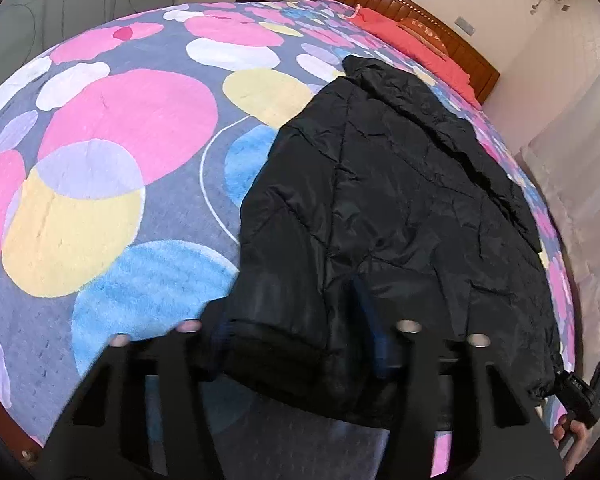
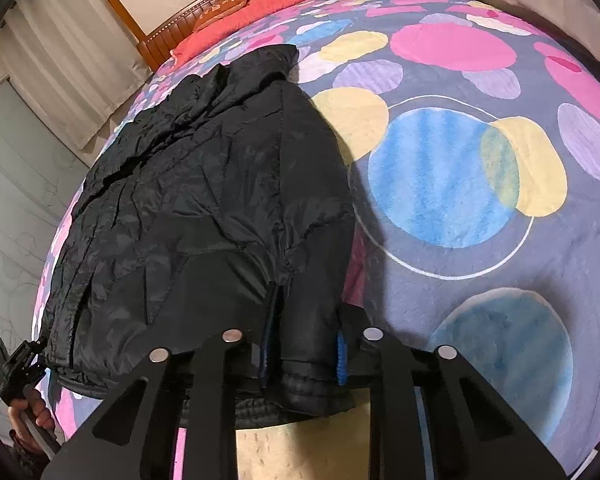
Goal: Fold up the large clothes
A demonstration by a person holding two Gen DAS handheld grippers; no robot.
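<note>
A black quilted jacket (image 1: 400, 200) lies flat on the bed, collar toward the headboard. My left gripper (image 1: 298, 340) is shut on the near left corner of the jacket, with thick fabric bunched between its blue pads. In the right wrist view the same jacket (image 2: 200, 200) fills the left half. My right gripper (image 2: 305, 348) is shut on the near right corner, a rolled edge pinched between its pads. Each gripper shows small in the other's view, at the jacket's far bottom corner: the right gripper (image 1: 568, 384) and the left gripper (image 2: 24, 354).
A plush blanket (image 1: 100, 160) with big pink, blue and yellow circles covers the bed. A red pillow (image 1: 412, 40) lies against the wooden headboard (image 1: 420, 4). Pale curtains (image 2: 72, 60) hang beside the bed. A hand (image 2: 32, 408) holds the left gripper's handle.
</note>
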